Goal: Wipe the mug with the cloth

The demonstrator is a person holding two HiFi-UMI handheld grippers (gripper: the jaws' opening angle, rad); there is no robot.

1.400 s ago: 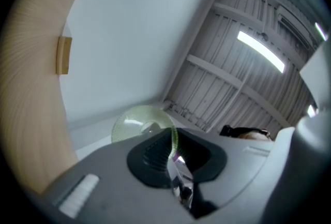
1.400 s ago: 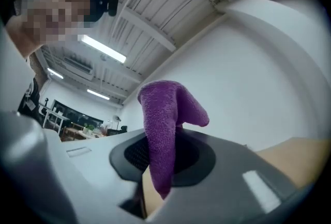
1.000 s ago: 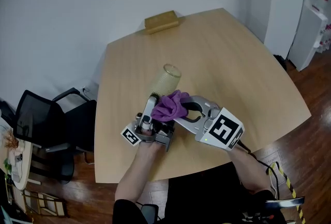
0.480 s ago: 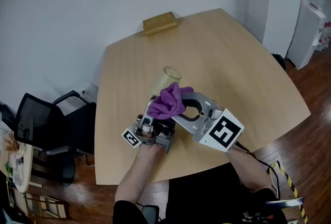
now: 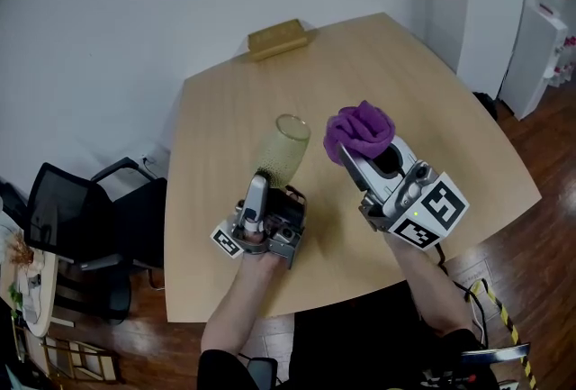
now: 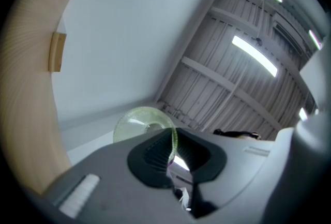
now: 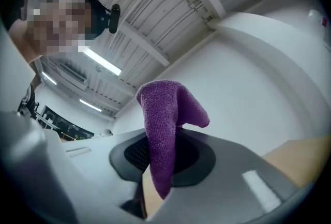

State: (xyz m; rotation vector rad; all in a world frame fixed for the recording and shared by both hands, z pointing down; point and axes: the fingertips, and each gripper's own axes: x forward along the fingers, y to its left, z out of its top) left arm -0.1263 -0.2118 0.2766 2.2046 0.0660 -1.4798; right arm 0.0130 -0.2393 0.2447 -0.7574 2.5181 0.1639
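A pale yellow-green translucent mug [image 5: 284, 149] leans over the wooden table [image 5: 423, 91], mouth pointing away from me. My left gripper [image 5: 269, 187] is shut on it near its base; in the left gripper view the mug [image 6: 135, 122] rises just past the pinched jaws of the left gripper [image 6: 172, 160]. A bunched purple cloth [image 5: 359, 129] sits to the right of the mug, apart from it. My right gripper [image 5: 363, 151] is shut on it. In the right gripper view the cloth [image 7: 166, 114] sticks up from between the jaws of the right gripper [image 7: 159, 168].
A tan block [image 5: 278, 38] lies at the table's far edge. A black chair [image 5: 83, 219] stands left of the table on the wood floor, and a white cabinet [image 5: 540, 41] stands at the far right.
The right gripper has carried the purple cloth off the mug, up and to the right. The left gripper and the mug have stayed about where they were.
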